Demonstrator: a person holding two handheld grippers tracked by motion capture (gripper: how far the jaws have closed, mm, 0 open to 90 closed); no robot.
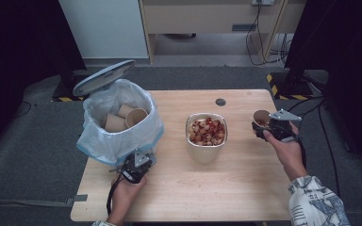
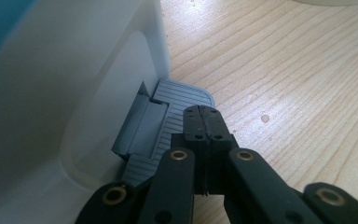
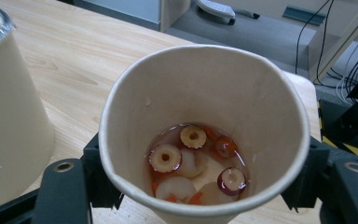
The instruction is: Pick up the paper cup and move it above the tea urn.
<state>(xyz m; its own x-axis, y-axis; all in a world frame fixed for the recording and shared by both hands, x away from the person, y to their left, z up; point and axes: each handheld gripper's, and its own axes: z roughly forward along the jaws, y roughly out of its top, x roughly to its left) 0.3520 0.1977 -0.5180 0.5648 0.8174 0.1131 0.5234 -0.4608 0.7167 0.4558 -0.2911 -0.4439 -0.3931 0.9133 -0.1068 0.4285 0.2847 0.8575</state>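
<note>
High view: right tool (image 1: pixel 262 126) clamps paper cup (image 1: pixel 261 117) of fruit leftovers, unemptied; left tool (image 2: pixel 204 122), shut empty, presses bin pedal (image 2: pixel 182 93); lid (image 1: pixel 103 77) up.

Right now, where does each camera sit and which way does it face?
High view: above the person's side, facing forward and down on the table; forearms and both grippers, left gripper, right gripper.
Left gripper view: along its shut jaws to the bin pedal.
Right gripper view: down into the paper cup between its jaws.
Shared: high and right gripper views both show the bowl.
</note>
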